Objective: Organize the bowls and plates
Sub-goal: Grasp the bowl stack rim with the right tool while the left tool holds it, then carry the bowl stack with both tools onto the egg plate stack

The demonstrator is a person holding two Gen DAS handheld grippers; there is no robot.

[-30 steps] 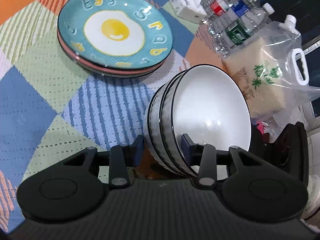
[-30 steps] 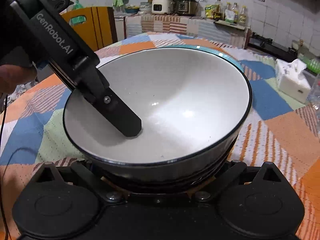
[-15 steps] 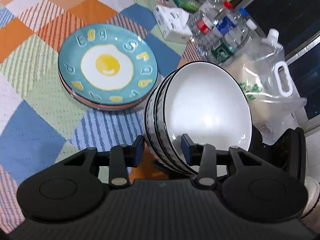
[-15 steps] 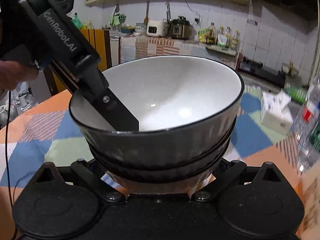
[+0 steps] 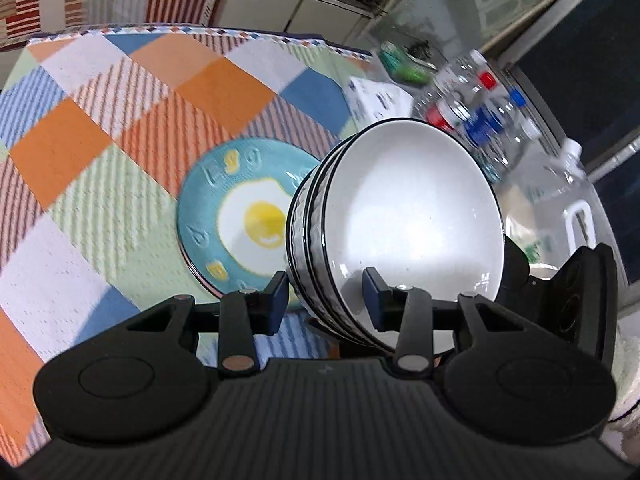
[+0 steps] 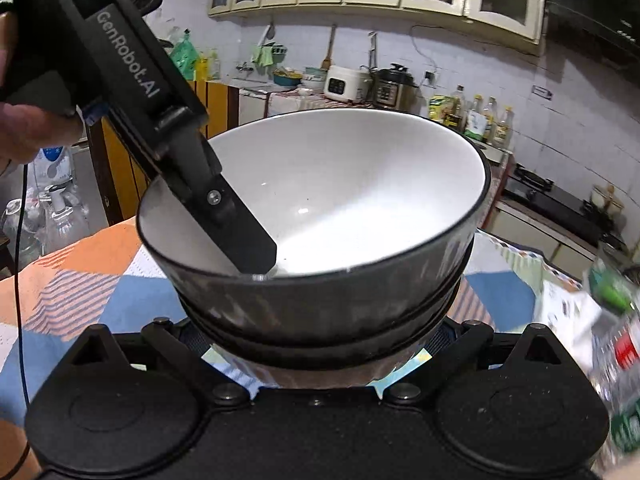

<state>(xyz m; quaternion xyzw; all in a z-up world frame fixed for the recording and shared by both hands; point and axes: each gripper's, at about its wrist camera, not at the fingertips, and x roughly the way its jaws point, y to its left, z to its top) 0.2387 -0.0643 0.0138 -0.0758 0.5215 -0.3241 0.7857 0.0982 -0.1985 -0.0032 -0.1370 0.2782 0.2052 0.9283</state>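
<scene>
A stack of three dark-rimmed white bowls hangs tilted above the patchwork tablecloth. My left gripper is shut on the stack's wall, one finger inside the top bowl and one outside. In the right wrist view that inner finger reaches down into the bowl stack. My right gripper clamps the lowest bowl near its base, its pads mostly hidden under the bowls. Teal fried-egg plates lie stacked on the cloth below and to the left of the bowls.
Water bottles, a tissue box and a clear plastic bag crowd the table's right side. A hand grips the left tool. A kitchen counter with a rice cooker stands beyond the table.
Both grippers have risen with the bowl stack between them. The table and the plates now look smaller and farther below, and more of the kitchen shows behind the bowls.
</scene>
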